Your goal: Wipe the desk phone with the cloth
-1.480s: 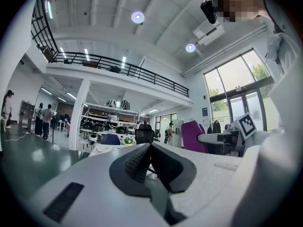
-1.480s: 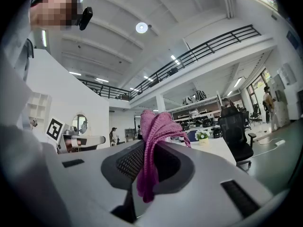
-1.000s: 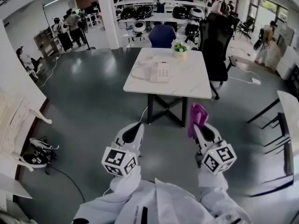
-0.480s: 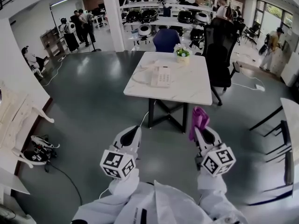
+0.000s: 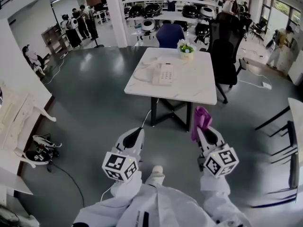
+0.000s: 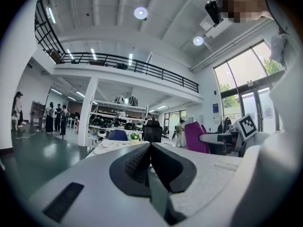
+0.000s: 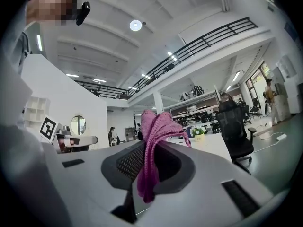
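Head view: the person stands on the glossy grey floor, well apart from the table, whose white, faintly veined rectangular top rests on black crossed legs. The desk phone is a flat, off-white, boxy set with a keypad; it lies on the left half of the tabletop, nearer the left edge than the right, with a pale cord looped just beside it toward that edge. A small potted plant, green with pale blooms, stands at the far edge. A black high-backed office chair is drawn up at the far right corner. The left gripper, smooth white shell with dark ribbed pads, has its jaws pressed together with nothing between them. The right gripper has its jaws clamped on the cloth, a purple knitted piece with an open, loopy weave; it is bunched into a narrow fold that stands up above the jaw tips and hangs limp below them. Both grippers point toward the table, each with a marker cube at the rear.
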`<state>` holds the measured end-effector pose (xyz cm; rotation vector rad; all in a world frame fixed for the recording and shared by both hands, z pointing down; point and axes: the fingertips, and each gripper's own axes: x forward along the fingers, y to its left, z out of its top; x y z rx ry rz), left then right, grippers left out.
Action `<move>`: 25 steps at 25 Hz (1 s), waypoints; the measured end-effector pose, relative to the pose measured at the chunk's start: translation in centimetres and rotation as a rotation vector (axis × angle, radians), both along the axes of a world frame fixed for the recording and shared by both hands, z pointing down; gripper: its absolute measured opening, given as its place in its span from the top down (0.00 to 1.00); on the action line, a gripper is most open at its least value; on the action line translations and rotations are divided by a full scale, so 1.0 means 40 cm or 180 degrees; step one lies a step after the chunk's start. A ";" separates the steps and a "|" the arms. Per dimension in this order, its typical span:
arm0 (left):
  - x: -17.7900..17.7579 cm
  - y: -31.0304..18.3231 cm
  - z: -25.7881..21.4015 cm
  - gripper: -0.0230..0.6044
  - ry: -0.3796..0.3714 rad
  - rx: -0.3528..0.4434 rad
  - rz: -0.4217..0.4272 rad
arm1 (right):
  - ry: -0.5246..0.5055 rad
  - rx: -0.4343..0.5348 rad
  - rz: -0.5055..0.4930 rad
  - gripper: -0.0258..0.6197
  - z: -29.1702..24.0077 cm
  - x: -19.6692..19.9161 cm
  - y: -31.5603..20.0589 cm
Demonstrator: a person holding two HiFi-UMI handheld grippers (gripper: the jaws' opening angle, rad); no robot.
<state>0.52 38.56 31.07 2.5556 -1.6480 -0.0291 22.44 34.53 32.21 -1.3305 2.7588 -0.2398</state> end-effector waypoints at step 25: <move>-0.159 -0.514 0.045 0.97 0.0125 -0.0067 0.0245 | -0.0010 -0.0216 0.0265 0.91 0.051 -0.162 -0.475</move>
